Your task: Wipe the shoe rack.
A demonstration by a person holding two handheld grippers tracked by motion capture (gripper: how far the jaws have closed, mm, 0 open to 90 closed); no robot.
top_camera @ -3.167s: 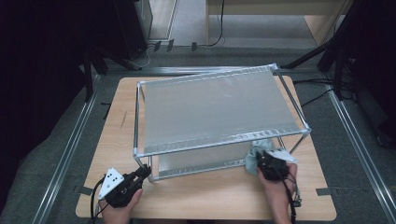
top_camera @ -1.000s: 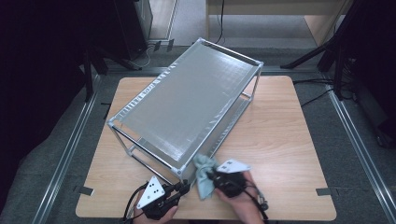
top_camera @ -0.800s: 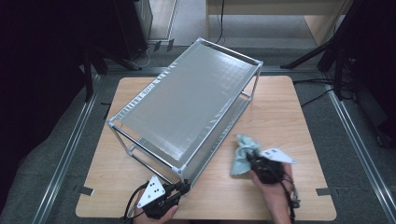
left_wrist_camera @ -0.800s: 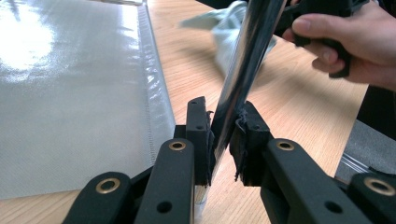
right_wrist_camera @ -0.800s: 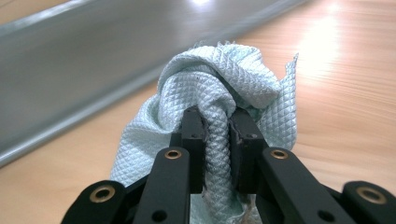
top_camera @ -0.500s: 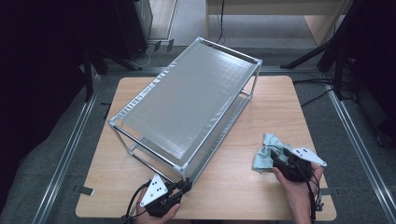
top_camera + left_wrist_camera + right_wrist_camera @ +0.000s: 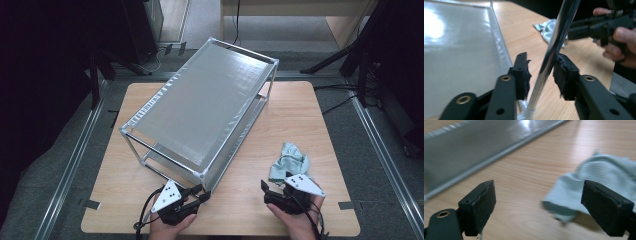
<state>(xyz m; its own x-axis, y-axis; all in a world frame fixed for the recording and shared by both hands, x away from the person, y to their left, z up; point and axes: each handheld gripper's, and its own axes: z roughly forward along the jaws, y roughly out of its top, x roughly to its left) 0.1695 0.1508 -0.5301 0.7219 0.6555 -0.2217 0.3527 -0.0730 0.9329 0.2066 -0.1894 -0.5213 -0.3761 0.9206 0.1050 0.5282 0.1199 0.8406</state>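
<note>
my left gripper [image 7: 540,75] has its jaws apart around the rack's chrome post [image 7: 554,47], having just been opening; neither pad presses it. my right gripper [image 7: 539,205] has jaws spread wide, just opened, with the pale blue cloth [image 7: 289,162] loose on the table [image 7: 300,110] at 12 o'clock from it. the metal rack [image 7: 200,110] stands at 11 o'clock.
</note>
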